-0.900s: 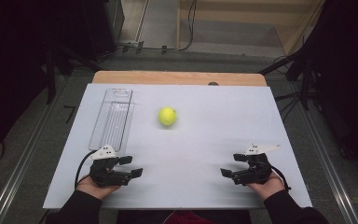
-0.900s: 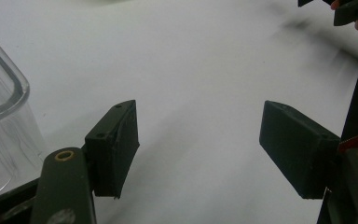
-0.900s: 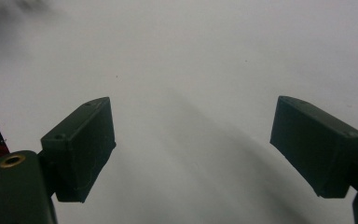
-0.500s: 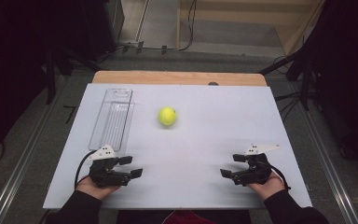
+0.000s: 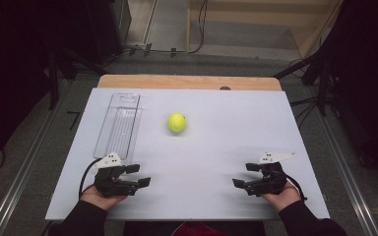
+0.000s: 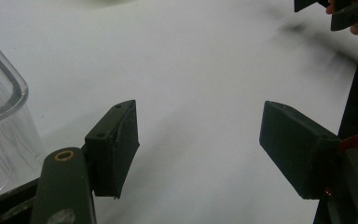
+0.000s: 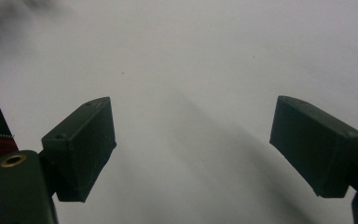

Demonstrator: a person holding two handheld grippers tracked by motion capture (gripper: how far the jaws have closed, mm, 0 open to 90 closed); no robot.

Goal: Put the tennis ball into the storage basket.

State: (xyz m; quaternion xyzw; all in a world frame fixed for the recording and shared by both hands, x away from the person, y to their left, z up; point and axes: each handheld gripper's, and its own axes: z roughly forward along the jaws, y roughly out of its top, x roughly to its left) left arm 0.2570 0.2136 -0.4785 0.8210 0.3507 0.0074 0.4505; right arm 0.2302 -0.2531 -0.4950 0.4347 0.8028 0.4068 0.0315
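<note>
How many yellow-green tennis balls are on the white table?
1. The yellow-green tennis ball lies near the middle of the white table, right of the clear plastic tray. Nothing seems to hide another.

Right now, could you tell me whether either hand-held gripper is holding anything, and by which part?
Nothing is held. The left hand-held gripper and the right hand-held gripper both stand open over bare table, apart from the ball and tray.

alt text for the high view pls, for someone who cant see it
A person's hands hold the left tool and the right tool, both open and empty, at the near edge of a white table. Farther back lie a yellow-green ball and a clear tray.
</note>
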